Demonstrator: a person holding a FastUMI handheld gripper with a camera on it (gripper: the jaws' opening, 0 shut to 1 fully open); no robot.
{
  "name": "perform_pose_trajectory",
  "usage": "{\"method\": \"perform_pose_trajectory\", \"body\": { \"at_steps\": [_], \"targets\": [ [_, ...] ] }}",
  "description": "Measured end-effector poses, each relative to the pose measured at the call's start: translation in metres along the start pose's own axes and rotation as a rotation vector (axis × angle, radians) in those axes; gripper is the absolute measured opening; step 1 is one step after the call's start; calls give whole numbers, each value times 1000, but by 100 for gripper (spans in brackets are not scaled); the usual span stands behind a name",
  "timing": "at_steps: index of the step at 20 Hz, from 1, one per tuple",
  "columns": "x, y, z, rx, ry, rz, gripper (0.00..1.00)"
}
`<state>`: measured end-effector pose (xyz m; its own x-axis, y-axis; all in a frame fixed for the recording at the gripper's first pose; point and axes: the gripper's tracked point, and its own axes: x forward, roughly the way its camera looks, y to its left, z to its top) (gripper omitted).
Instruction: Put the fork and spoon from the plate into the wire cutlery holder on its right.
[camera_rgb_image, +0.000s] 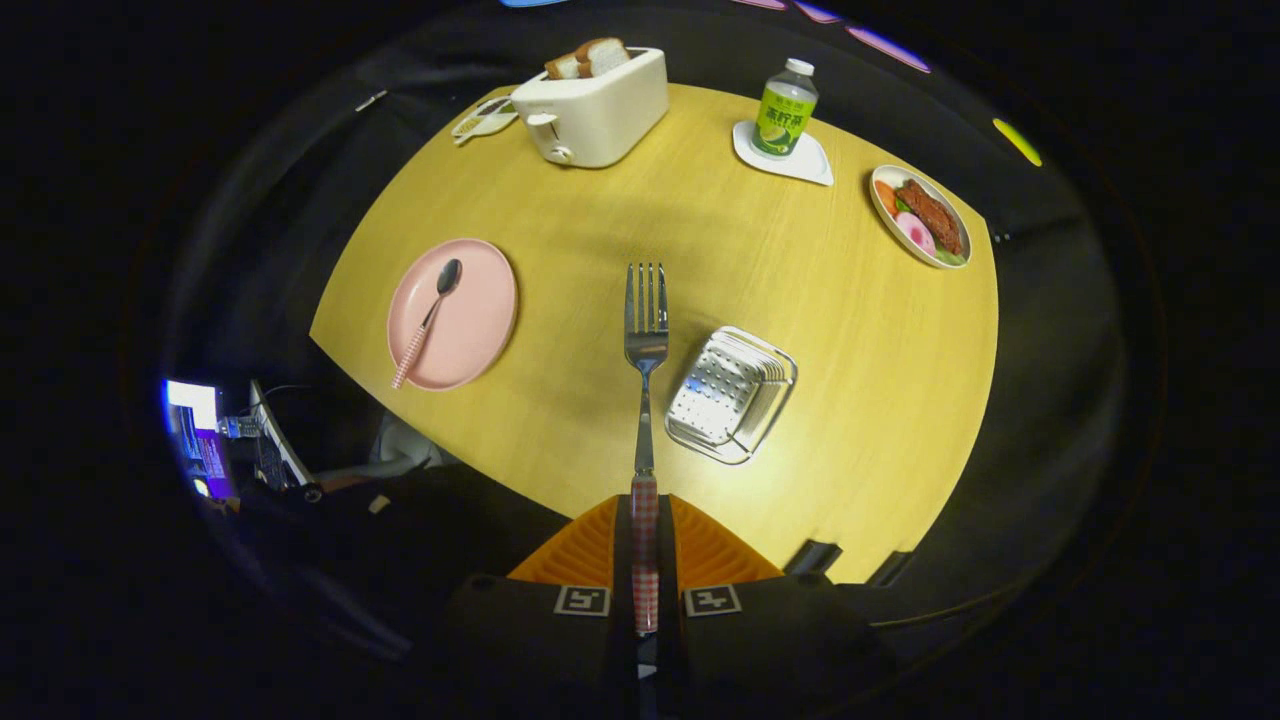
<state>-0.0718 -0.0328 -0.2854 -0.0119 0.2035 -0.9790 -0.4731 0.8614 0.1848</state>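
Observation:
My gripper (645, 545) is shut on the fork (645, 340), clamping its red-checked handle between the two orange fingers (585, 550). The fork points straight ahead, tines far from me, held high above the yellow table (860, 380). The metal cutlery holder (730, 393) stands on the table just right of the fork's neck, seen from above. To the left lies the pink plate (470, 320) with the spoon (428, 318) resting on it, bowl away from me, checked handle toward me.
A white toaster (592, 108) with bread stands at the table's far side, a small dish (484, 120) beside it. A green bottle (785, 108) sits on a white coaster, and a plate of food (920, 215) lies far right. A lit screen (195, 435) glows below left.

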Motion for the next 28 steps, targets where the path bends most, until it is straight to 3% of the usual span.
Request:
{"method": "perform_pose_trajectory", "body": {
  "at_steps": [4,12,20,28],
  "targets": [
    [6,-36,-27,-61,212,-41,12],
    [38,-57,-25,-81,542,-55,12],
    [55,-52,-6,-35,625,-54,14],
    [62,-51,9,-41,515,-35,21]
  ]
}}
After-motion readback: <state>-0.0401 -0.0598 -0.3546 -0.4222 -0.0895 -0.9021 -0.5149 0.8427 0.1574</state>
